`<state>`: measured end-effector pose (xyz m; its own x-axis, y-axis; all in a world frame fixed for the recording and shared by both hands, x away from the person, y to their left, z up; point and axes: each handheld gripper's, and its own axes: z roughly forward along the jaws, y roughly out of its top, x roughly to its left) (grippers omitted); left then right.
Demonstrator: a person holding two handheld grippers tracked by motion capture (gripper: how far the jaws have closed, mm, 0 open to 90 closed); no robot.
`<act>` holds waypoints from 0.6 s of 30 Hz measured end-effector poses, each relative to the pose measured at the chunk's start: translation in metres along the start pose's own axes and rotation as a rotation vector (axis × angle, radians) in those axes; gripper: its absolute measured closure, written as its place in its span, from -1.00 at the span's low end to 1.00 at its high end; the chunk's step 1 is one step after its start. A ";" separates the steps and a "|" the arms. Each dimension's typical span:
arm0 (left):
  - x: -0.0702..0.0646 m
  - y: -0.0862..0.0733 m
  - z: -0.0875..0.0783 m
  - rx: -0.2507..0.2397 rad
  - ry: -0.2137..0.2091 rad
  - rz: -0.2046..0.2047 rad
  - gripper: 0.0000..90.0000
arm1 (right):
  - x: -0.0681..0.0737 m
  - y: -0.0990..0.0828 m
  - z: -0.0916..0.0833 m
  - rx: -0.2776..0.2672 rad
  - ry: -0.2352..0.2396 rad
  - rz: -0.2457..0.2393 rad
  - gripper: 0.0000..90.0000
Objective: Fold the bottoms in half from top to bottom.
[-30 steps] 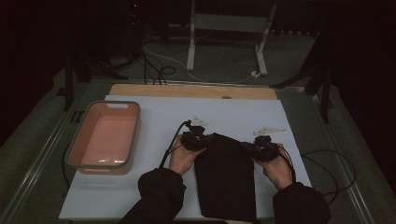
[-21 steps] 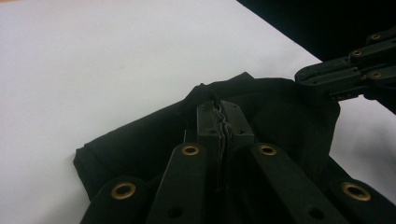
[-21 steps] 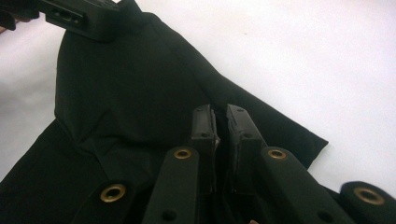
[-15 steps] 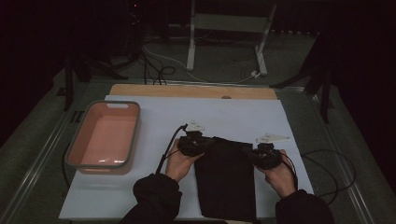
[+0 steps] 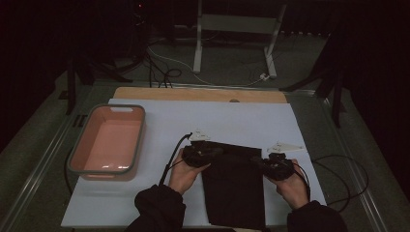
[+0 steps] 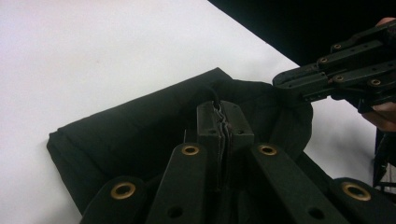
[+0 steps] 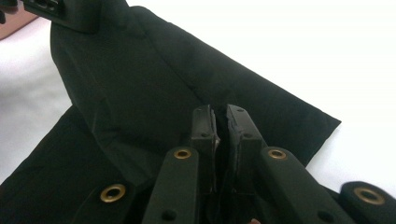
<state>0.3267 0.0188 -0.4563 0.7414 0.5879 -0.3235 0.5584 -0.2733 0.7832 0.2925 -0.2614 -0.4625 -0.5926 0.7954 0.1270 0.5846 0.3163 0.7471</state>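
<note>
both tongs clamped on the black cloth [image 5: 234,186]: left tongs [image 5: 212,151] pinch its far-left corner, right tongs [image 5: 263,164] its far-right corner, jaws pressed together on fabric in both gripper views. cloth lies at 6 o'clock on the white counter [image 5: 159,125], long axis running 12 to 6, far edge slung between the two tongs, near end hanging toward the person. both hands equally placed, one per corner, so next pull looks symmetric. pink tub [image 5: 109,140] sits at 9 o'clock, well apart. room beyond is dark, cables on the floor [image 5: 232,72] at 12.
</note>
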 end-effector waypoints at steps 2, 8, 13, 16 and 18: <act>-0.001 -0.001 -0.001 0.000 -0.007 0.001 0.97 | 0.001 -0.001 -0.001 -0.001 0.003 -0.007 0.84; -0.004 -0.005 -0.005 0.004 -0.021 0.008 0.97 | 0.004 -0.004 -0.005 0.001 0.011 -0.015 0.84; -0.008 -0.007 -0.007 0.010 -0.030 0.015 0.97 | 0.007 -0.009 -0.007 0.006 0.020 -0.022 0.84; -0.010 -0.010 -0.007 0.017 -0.036 0.021 0.97 | 0.009 -0.012 -0.009 0.016 0.019 -0.027 0.83; -0.012 -0.012 -0.008 0.020 -0.041 0.023 0.97 | 0.010 -0.014 -0.009 0.018 0.031 -0.019 0.83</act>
<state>0.3087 0.0208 -0.4576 0.7684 0.5500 -0.3272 0.5481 -0.3018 0.7801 0.2732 -0.2631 -0.4659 -0.6205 0.7728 0.1333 0.5826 0.3404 0.7380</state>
